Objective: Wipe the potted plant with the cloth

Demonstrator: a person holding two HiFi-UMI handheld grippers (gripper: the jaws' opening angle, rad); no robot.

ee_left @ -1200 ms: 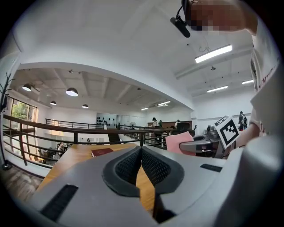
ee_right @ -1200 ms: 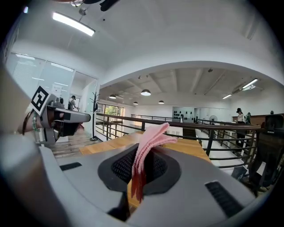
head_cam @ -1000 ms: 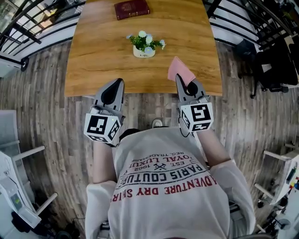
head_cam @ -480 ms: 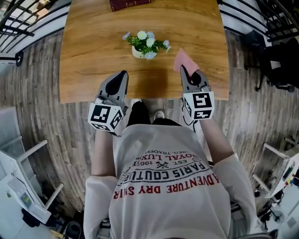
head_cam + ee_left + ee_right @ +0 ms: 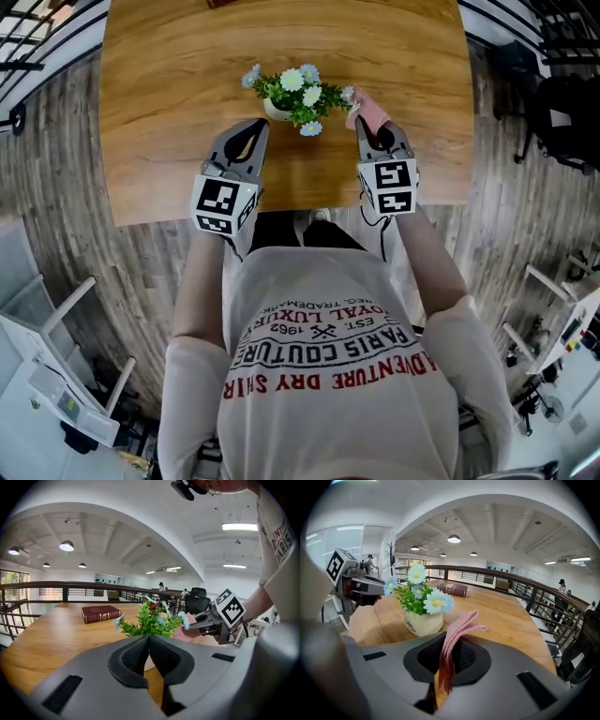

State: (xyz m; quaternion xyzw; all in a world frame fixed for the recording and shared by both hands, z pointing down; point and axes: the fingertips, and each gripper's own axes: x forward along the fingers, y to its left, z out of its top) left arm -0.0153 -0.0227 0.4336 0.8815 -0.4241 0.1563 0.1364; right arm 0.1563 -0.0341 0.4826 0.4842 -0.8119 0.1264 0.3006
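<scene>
Beyond the potted plant [image 5: 150,622], left gripper view reveals a book [image 5: 101,613].

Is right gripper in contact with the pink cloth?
Touching. The right gripper view shows the pink cloth pinched between the closed jaws of the right gripper, with its folded end sticking out toward the potted plant.

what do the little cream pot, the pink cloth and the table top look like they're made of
Small cream pot: probably ceramic, smooth even surface with printed lettering; plastic is possible.
Pink folded cloth: soft fabric, perhaps microfibre; its thin layers bend limply.
Brown table top: wood or wood-look veneer, streaky grain, satin finish.
</scene>
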